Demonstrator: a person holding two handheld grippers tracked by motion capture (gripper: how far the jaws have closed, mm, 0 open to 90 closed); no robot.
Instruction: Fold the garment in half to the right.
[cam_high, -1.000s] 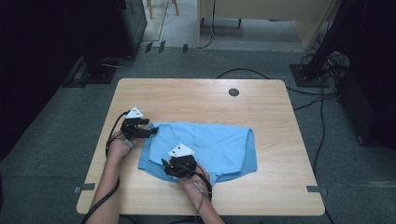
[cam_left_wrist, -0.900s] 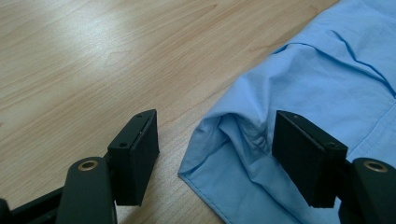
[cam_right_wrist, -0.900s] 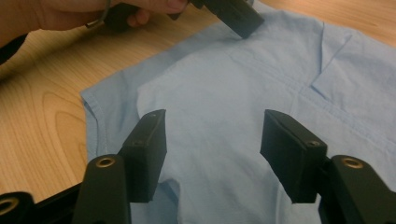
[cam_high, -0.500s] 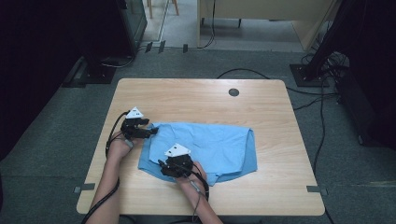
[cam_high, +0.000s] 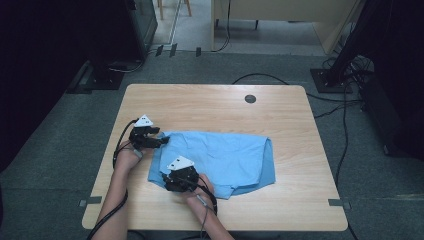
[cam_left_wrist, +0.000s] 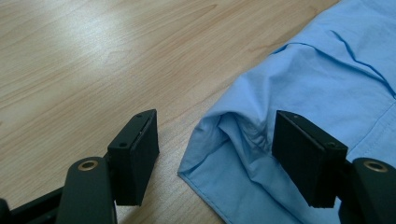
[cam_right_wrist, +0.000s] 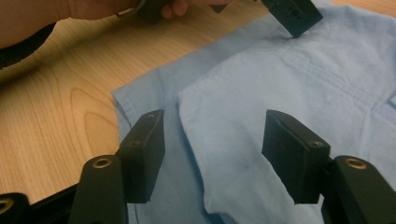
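So we've got a light blue shirt lying flat on the near-middle of the wooden table; our left gripper sits at its far-left corner, jaws wide with a folded edge between them, nothing pinched; our right gripper hovers over the near-left edge, jaws also wide, straddling a fold but not pressing on it.

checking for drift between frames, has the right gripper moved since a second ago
Yes, slightly. In the high view the right gripper has shifted a little toward the table's left edge, over the blue shirt, judged against the shirt's near hem.
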